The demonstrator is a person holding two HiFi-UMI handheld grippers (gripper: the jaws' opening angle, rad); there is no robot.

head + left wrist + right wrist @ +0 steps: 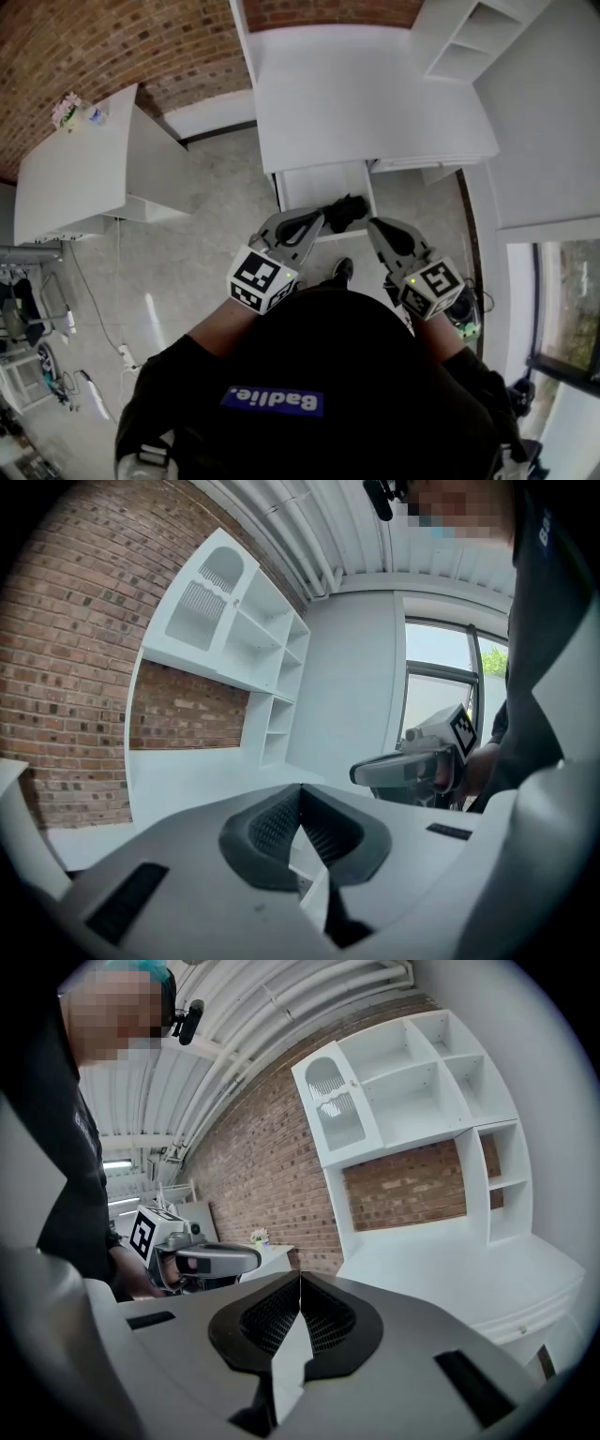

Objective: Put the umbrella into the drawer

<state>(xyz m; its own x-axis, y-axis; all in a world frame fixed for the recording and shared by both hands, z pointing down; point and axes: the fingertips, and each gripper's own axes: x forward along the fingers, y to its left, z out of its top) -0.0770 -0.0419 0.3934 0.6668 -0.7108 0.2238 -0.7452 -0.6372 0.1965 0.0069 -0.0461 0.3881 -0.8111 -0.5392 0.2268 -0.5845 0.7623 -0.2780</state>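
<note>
In the head view the black folded umbrella (345,211) lies in the open white drawer (314,183), at its front right. My left gripper (314,218) hovers just left of the umbrella, over the drawer's front edge, jaws shut with nothing between them. My right gripper (375,226) is just right of the umbrella, also shut and empty. In the left gripper view the dark pads (323,832) meet at the tips, and the right gripper (412,766) shows beyond. The right gripper view shows its pads (323,1321) closed together and the left gripper (202,1258) at left.
The drawer belongs to a white desk (375,94) with a white shelf unit (469,37) on its right end, against a brick wall. A white cabinet (75,178) with a small flower pot (67,108) stands at left. Cables lie on the floor (122,352). A window (567,300) is at right.
</note>
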